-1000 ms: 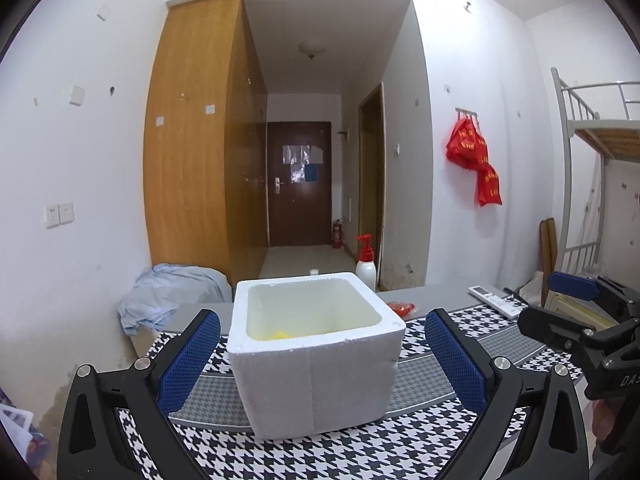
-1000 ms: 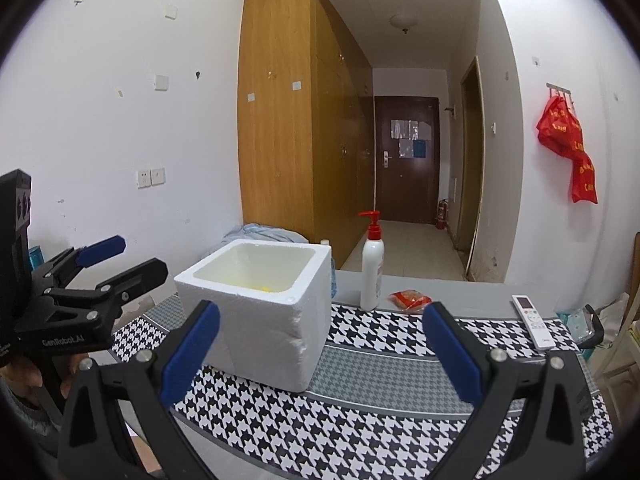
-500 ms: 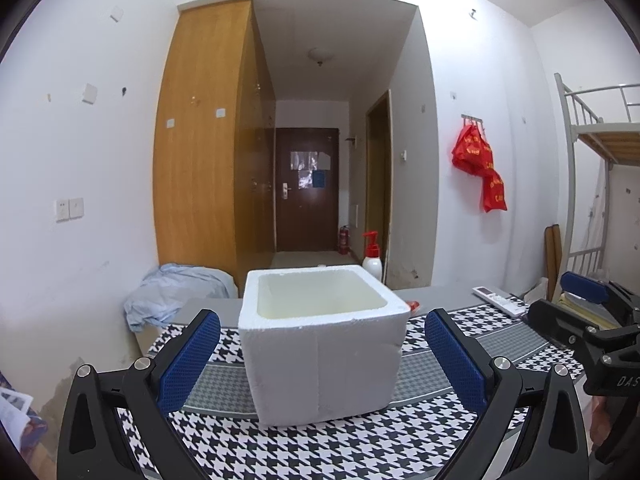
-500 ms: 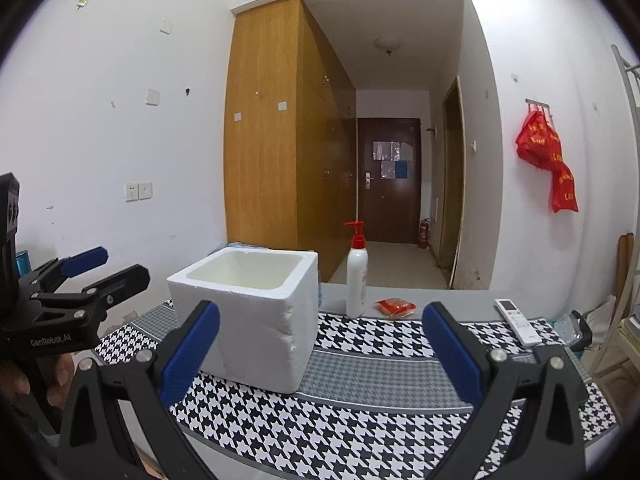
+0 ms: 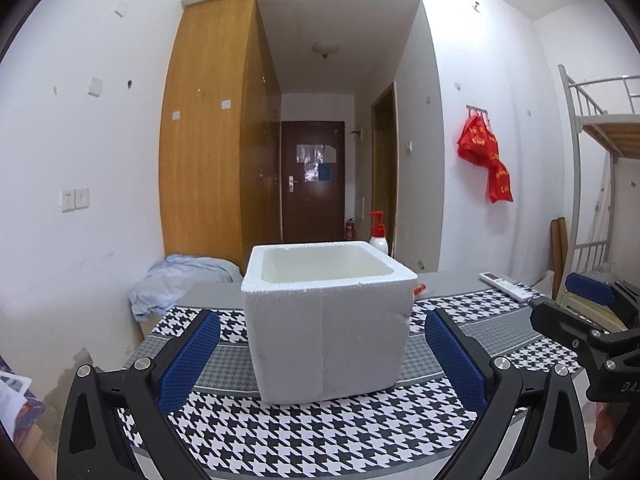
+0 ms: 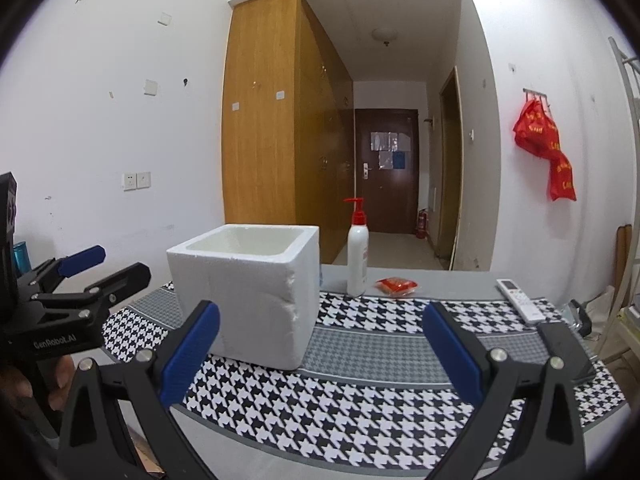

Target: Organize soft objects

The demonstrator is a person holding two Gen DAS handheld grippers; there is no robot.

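With both grippers spread and empty, we should aim our right gripper [image 6: 320,344] squarely at the red packet [image 6: 397,285] behind the foam box [image 6: 256,280].

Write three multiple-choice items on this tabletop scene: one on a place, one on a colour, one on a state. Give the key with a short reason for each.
1. Where does the red packet lie?
A. inside the foam box
B. on the grey strip beside the pump bottle
C. on the remote

2. What colour is the pump bottle's pump head?
A. blue
B. white
C. red

3. How do the jaws of the right gripper stand?
A. wide apart, holding nothing
B. shut on the foam box
C. shut on the remote

Key: 1 B, the packet rests on bare grey surface just right of the bottle. 2 C, the pump is red over a white body. 3 A, the blue pads stand wide apart, and the foam box sits beyond them, untouched.
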